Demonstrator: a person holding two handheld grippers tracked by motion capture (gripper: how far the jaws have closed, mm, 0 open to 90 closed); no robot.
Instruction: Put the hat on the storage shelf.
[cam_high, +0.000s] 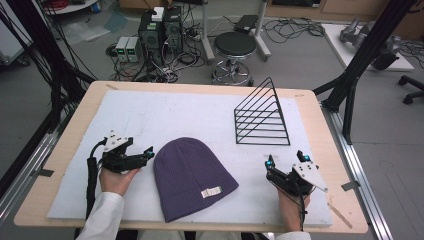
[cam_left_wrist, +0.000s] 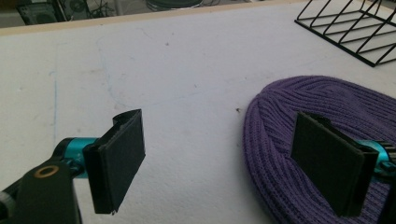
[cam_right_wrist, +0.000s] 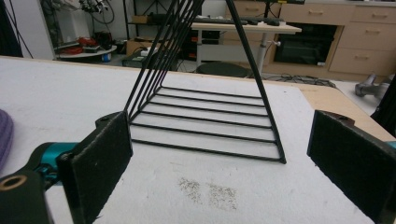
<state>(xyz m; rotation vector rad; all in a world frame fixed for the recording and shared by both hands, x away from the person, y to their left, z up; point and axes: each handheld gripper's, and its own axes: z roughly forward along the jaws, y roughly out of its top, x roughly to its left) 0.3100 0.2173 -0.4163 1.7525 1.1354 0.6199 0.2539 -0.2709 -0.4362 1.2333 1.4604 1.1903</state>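
Now, at the table: a person holds one set of tongs in each hand, a hat lying between them.
Hat: purple ribbed knit beanie lies flat on the white mat near the table's front edge, crown toward the far side, opening toward the person, a small white label near its hem.
Left tongs: wide apart and holding nothing, just beside the beanie's left edge; in the left gripper view one pad hangs over the knit and the other over bare mat.
Right tongs: also wide apart and holding nothing, set apart from the beanie's right side, aimed at the black wire triangular rack that stands upright farther back on the mat.
Handling: likely light, soft and limp; the knit should sag and stretch once lifted, and the flat layers may part or slide over each other.
Where to grip: probably the left rim or the thicker hem, pinching both layers together; a bite on the crown's top layer alone risks dragging the fabric.
Table: pale wooden top under the mat.
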